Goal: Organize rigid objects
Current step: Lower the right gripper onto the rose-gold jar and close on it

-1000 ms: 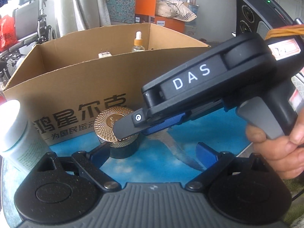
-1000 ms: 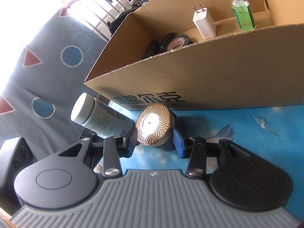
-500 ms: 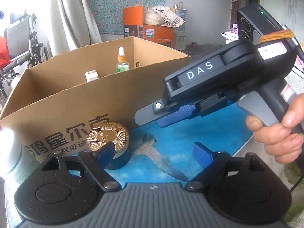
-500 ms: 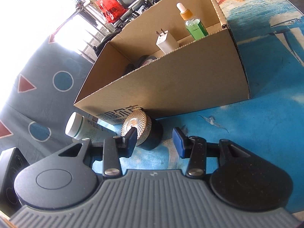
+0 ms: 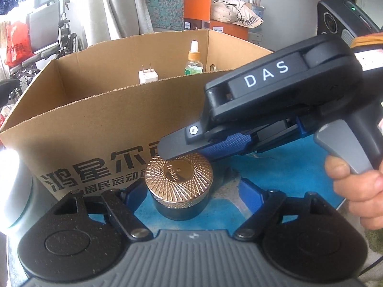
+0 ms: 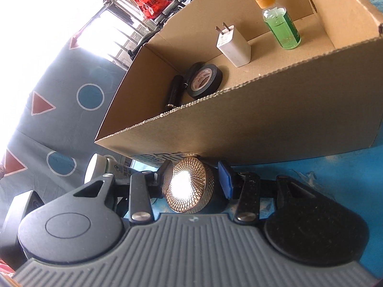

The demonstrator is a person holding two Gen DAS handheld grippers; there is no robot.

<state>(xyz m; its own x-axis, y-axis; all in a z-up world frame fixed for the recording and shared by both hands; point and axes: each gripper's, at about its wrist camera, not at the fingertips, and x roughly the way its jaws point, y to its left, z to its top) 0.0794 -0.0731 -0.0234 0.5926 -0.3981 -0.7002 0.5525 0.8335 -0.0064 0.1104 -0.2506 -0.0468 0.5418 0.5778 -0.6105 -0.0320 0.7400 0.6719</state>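
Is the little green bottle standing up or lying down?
Standing up. The green bottle sits on its base inside the cardboard box, dropper cap pointing up.

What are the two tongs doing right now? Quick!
Left tongs: open, holding nothing, the jar sits between them.
Right tongs: closing around the jar, firm grip cannot be told.
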